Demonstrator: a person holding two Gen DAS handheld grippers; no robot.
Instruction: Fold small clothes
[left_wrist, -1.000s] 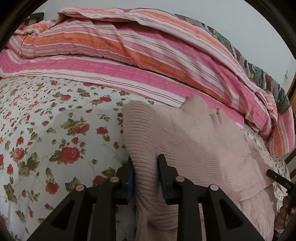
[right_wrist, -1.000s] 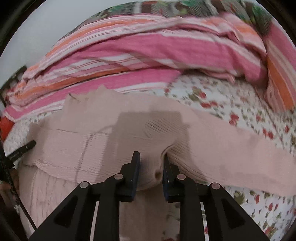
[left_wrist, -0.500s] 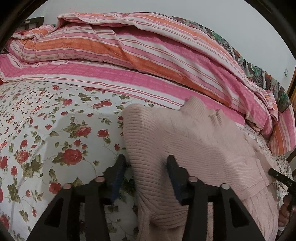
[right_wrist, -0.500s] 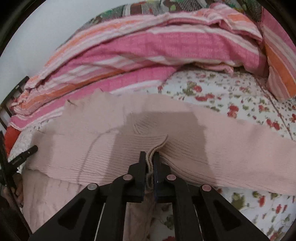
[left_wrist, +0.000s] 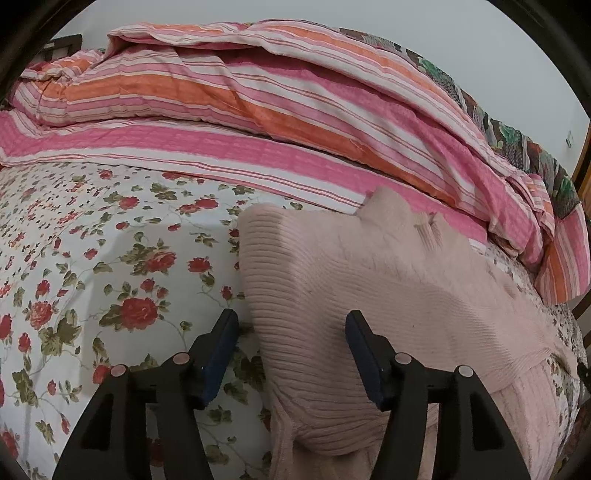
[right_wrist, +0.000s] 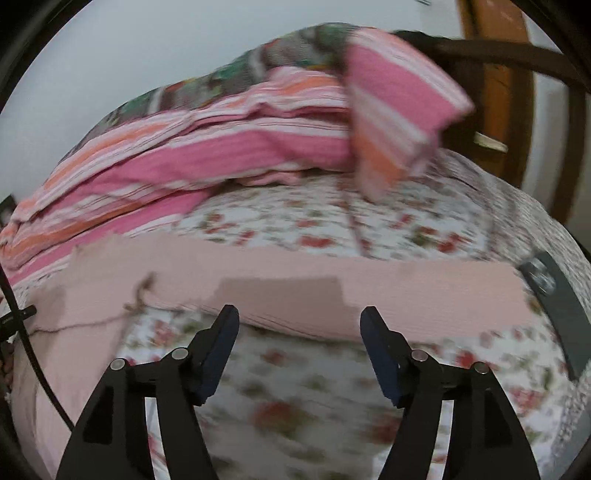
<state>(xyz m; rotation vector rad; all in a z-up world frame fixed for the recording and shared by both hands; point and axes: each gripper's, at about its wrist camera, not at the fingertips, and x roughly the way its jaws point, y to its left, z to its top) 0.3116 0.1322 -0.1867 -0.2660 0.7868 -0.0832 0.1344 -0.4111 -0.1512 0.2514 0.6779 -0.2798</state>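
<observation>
A pale pink ribbed knit sweater (left_wrist: 388, 291) lies on the flowered bed sheet (left_wrist: 92, 266), its left part folded over the body. My left gripper (left_wrist: 291, 317) stands over the folded left edge with its jaws opening; the knit sits between the fingers, and the pads do not press it. In the blurred right wrist view one sleeve of the sweater (right_wrist: 351, 291) stretches flat to the right across the sheet. My right gripper (right_wrist: 299, 314) hovers just in front of that sleeve, jaws opening, nothing between them.
A pink, orange and white striped quilt (left_wrist: 258, 110) is heaped along the far side of the bed. A wooden bed frame (right_wrist: 502, 81) rises at the right, and a dark flat object (right_wrist: 561, 306) lies on the sheet beyond the sleeve's end.
Both grippers have let go of the sweater and opened. My right gripper swung to the right, off the sweater's body and over toward the stretched sleeve. The left one stayed where it was.
</observation>
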